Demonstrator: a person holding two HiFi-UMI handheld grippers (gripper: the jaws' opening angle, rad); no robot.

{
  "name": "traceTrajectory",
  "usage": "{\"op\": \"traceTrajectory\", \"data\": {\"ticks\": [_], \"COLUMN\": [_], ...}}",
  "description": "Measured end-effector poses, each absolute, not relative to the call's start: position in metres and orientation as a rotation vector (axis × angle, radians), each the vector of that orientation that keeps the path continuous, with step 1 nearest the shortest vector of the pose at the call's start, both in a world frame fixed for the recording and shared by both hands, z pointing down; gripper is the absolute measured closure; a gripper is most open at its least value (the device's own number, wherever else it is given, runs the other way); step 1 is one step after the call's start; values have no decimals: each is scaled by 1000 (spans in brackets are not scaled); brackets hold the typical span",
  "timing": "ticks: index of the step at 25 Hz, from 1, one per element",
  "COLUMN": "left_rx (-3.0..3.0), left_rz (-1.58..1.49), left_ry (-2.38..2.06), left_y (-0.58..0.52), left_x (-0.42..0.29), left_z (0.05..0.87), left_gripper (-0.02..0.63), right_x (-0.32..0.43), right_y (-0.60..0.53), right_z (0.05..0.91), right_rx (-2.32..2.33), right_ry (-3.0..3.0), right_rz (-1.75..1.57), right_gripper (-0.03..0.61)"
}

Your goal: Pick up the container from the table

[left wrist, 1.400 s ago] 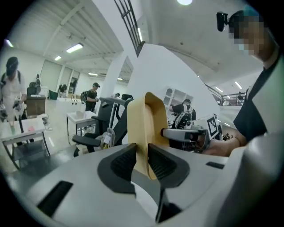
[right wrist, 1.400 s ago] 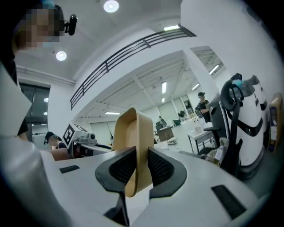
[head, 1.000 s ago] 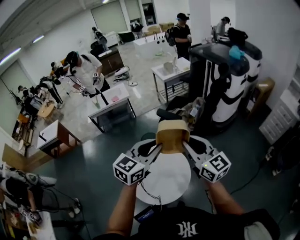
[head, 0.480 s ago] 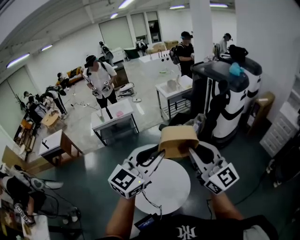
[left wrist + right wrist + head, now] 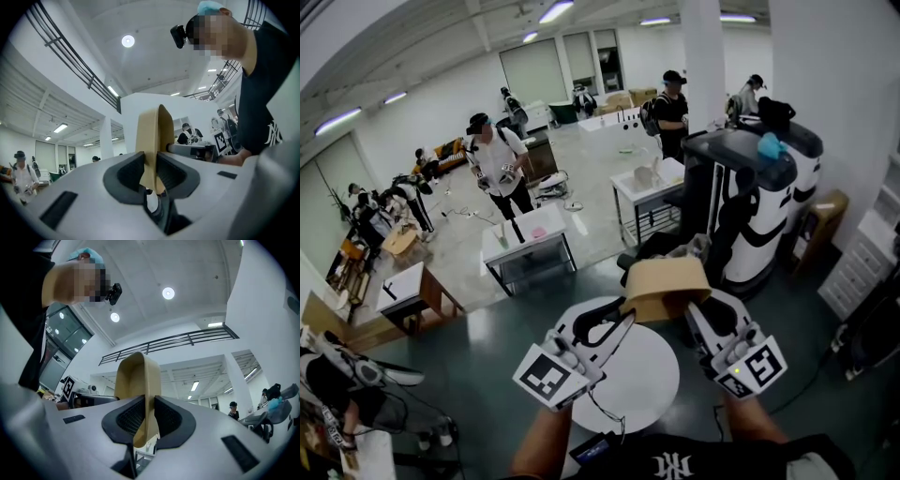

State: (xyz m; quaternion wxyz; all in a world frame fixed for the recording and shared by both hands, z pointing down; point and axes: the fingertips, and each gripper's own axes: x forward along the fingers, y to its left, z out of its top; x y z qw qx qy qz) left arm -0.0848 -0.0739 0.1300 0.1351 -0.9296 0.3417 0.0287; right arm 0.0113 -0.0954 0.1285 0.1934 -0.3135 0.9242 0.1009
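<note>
A tan, open-topped container [image 5: 666, 286] hangs in the air above the round white table [image 5: 628, 375], held from both sides. My left gripper [image 5: 623, 319] pinches its left wall and my right gripper [image 5: 689, 314] pinches its right wall. In the left gripper view the container's thin wall [image 5: 152, 136] stands on edge between the dark pads of the left gripper [image 5: 151, 173], whose jaws have just eased open slightly around it. In the right gripper view the container's wall [image 5: 138, 376] is squeezed by the right gripper [image 5: 149, 416], whose jaws have just been closing on it.
A black-and-white machine [image 5: 759, 197] stands close at the right, with white drawers [image 5: 862, 244] beyond. White work tables [image 5: 530, 239] and a wooden desk [image 5: 412, 286] stand farther back. Several people [image 5: 497, 159] move about the hall.
Both grippers have risen with the container between them, lifting it farther from the round table. The marker cubes have spread apart a little.
</note>
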Motion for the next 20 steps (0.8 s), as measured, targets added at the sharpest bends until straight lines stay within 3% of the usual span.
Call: {"op": "traceTrajectory", "data": {"ticks": [20], "left_rx": [-2654], "left_rz": [134], "left_ry": [935], "left_y": [-50], "left_x": [-82], "left_z": [116], "left_gripper": [529], "right_x": [16], "right_y": [-79], "right_z": [114], "right_rx": [-841], "right_ry": [2530], "right_rz": [350], "right_gripper": [508]}}
